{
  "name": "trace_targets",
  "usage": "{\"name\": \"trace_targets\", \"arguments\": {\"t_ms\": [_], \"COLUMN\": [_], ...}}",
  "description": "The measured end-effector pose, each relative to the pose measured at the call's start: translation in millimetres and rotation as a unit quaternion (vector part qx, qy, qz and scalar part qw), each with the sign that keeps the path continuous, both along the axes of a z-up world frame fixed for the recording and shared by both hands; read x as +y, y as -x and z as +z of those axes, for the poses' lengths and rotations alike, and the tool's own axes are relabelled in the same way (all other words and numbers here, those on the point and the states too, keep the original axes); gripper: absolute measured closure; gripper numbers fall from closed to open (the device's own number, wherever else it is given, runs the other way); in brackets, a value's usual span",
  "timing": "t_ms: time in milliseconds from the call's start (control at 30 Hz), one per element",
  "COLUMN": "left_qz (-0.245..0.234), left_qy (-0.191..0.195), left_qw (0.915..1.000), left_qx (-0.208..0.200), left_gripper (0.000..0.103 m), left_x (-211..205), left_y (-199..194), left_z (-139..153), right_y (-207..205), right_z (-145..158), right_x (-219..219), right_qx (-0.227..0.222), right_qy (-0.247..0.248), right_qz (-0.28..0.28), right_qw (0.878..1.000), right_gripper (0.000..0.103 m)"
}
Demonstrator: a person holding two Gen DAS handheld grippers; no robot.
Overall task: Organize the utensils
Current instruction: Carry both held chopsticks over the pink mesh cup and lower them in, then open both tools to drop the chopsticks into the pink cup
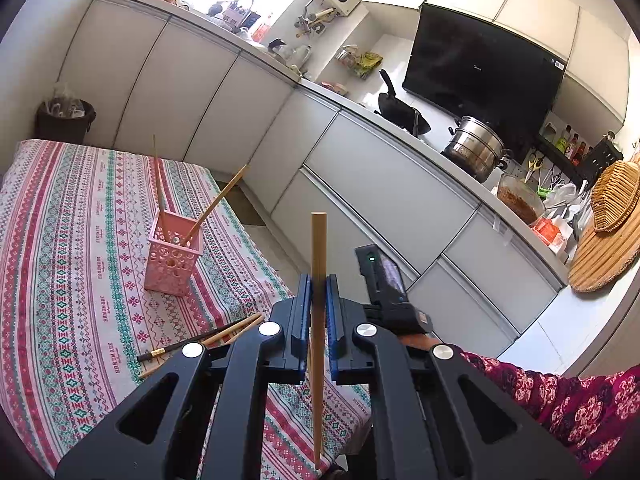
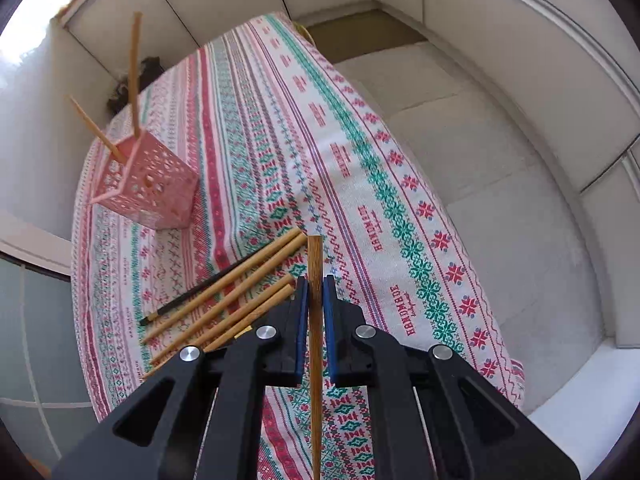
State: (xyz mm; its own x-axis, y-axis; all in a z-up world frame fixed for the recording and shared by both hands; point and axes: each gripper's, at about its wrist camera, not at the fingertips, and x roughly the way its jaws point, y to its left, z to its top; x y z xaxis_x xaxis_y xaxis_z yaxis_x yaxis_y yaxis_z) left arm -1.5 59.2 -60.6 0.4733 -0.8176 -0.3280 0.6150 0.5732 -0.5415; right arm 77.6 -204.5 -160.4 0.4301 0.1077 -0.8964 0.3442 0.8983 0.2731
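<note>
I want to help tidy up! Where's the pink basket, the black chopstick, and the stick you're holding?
pink basket (image 1: 172,258), left wrist view, front wall.
black chopstick (image 2: 192,296), right wrist view, middle of shaft.
held chopstick (image 2: 315,264), right wrist view, part above the fingers.

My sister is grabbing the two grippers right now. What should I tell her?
Left gripper: shut on a light chopstick, held upright.
Right gripper: shut on a darker chopstick, above the table.
Pink holder: stands on the patterned tablecloth, two chopsticks already leaning in it.
Loose chopsticks: several wooden ones and one black one lie on the cloth beside the right gripper.
Left to do: drop both held chopsticks into the holder, then fetch the loose ones.
</note>
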Motion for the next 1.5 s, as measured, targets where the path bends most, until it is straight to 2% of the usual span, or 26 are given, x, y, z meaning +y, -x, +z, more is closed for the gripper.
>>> {"name": "trace_targets", "arguments": {"t_ms": [200, 433, 567, 667, 833, 1000, 1100, 1167, 1233, 1333, 1500], "left_qz": [0.034, 0.094, 0.144, 0.188, 0.252, 0.287, 0.290, 0.280, 0.276, 0.296, 0.342], "left_qy": [0.016, 0.024, 0.016, 0.012, -0.002, -0.044, -0.074, -0.093, -0.105, -0.084, -0.013], "left_qw": [0.9990, 0.9935, 0.9853, 0.9745, 0.9542, 0.9420, 0.9398, 0.9430, 0.9470, 0.9437, 0.9304], "left_qx": [-0.022, -0.061, -0.090, -0.122, -0.161, -0.168, -0.165, -0.154, -0.127, -0.121, -0.130], "left_gripper": [0.096, 0.096, 0.096, 0.096, 0.096, 0.096, 0.096, 0.095, 0.088, 0.084, 0.065], "left_x": [1.7, 2.2, 2.1, 2.1, -4.7, -19.8, -29.4, -36.5, -34.7, -16.6, 19.8], "left_y": [-1.5, -15.2, -36.0, -52.8, -85.0, -121.8, -139.4, -150.9, -158.1, -145.9, -108.2], "left_z": [10.1, 43.0, 70.0, 87.9, 96.2, 73.2, 46.8, 24.7, 7.5, 8.9, 55.6], "right_y": [30.2, 38.4, 30.6, 23.9, 10.4, -4.8, -15.2, -18.9, -21.8, -24.9, -34.9], "right_z": [78.5, 147.7, 180.1, 198.1, 211.3, 208.5, 202.5, 198.0, 194.5, 193.5, 191.0], "right_x": [-1.6, -15.4, -19.5, -21.6, -24.8, -19.0, -13.7, -9.3, -4.8, 2.2, 17.4], "right_qx": [-0.141, -0.257, -0.303, -0.331, -0.350, -0.353, -0.350, -0.350, -0.352, -0.356, -0.356], "right_qy": [0.007, -0.029, -0.029, -0.030, -0.031, -0.024, -0.024, -0.025, -0.025, -0.015, -0.005], "right_qz": [0.008, -0.019, -0.026, -0.028, -0.022, -0.008, 0.000, 0.005, 0.012, 0.022, 0.038], "right_qw": [0.990, 0.966, 0.952, 0.943, 0.936, 0.935, 0.937, 0.936, 0.936, 0.934, 0.934], "right_gripper": [0.095, 0.095, 0.095, 0.095, 0.095, 0.095, 0.095, 0.095, 0.095, 0.095, 0.095]}}
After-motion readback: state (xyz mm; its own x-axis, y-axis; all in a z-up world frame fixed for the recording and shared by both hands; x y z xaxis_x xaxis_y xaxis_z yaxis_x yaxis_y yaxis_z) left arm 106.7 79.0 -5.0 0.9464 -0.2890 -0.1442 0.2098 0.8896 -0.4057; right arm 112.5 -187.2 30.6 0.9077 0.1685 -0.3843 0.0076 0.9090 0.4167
